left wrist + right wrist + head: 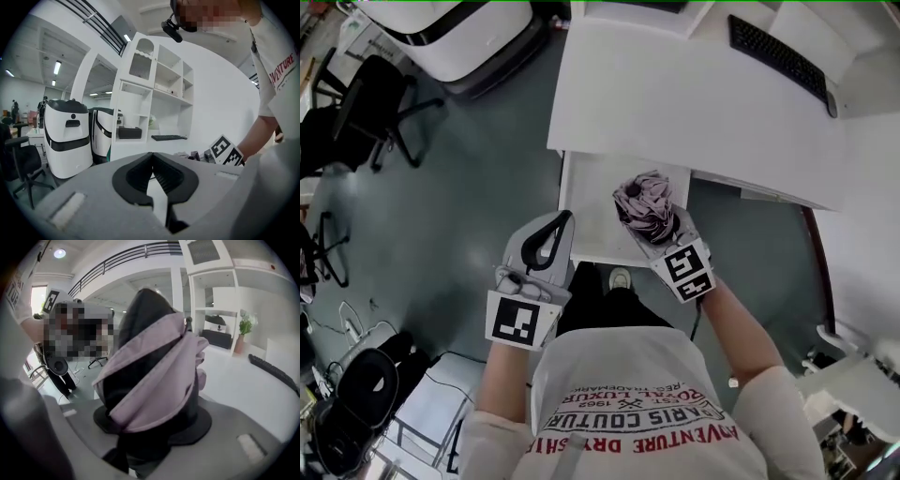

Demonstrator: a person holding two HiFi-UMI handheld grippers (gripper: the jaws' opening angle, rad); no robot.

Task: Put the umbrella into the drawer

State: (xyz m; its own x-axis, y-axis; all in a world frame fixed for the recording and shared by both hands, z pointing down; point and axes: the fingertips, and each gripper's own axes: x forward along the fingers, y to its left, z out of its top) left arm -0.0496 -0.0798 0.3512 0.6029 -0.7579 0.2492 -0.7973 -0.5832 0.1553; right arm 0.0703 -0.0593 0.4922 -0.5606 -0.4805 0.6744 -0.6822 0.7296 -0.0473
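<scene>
A folded pink and black umbrella (pixel 645 208) is held upright over the open white drawer (pixel 592 187) under the desk. My right gripper (pixel 654 228) is shut on it, and in the right gripper view the umbrella (pixel 150 366) fills the space between the jaws of the right gripper (pixel 150 425) and hides the drawer. My left gripper (pixel 563 221) hangs at the drawer's front left corner, its jaws together at the tips with nothing in them. The left gripper (pixel 151 157) looks level toward the desk, past the right gripper's marker cube (pixel 225 151).
The white desk (pixel 675 94) carries a black keyboard (pixel 778 54) at the back right. A black office chair (pixel 375 112) and a white machine (pixel 450 28) stand to the left on the grey floor. White shelves (pixel 154 93) rise behind the desk.
</scene>
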